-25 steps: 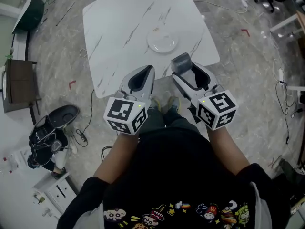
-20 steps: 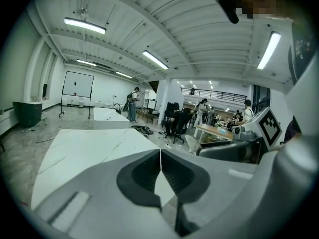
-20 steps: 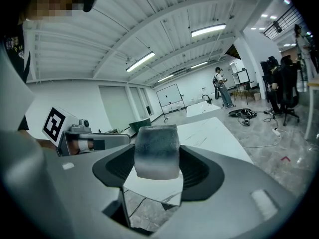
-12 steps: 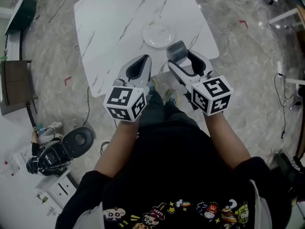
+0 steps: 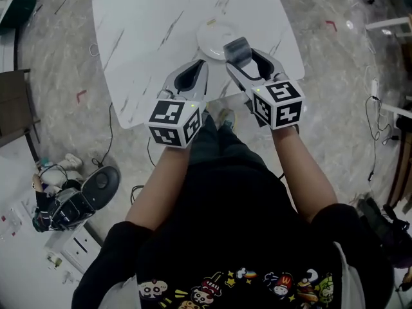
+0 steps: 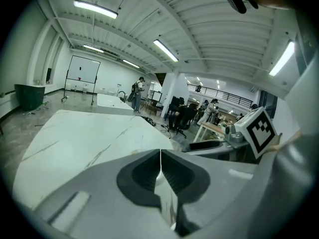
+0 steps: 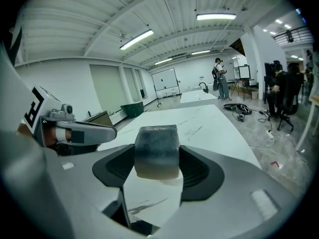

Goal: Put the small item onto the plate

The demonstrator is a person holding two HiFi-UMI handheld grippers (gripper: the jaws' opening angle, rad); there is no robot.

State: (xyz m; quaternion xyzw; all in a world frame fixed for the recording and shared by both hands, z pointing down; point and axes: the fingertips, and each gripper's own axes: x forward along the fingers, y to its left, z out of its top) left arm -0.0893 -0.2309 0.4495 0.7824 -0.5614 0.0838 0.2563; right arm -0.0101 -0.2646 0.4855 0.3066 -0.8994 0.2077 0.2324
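1. Currently your left hand-held gripper (image 6: 160, 158) has its jaws pressed together on nothing, idle above the near bench edge.
2. Your right hand-held gripper (image 7: 156, 157) clamps the small grey block (image 7: 156, 148), held in the air by the plate's near rim.
3. The pickup looks done; what's left is moving it over the plate, lowering and letting go.
4. The plate (image 5: 205, 31) sits on the white marble bench (image 5: 141, 31), with nothing on it as far as shows.
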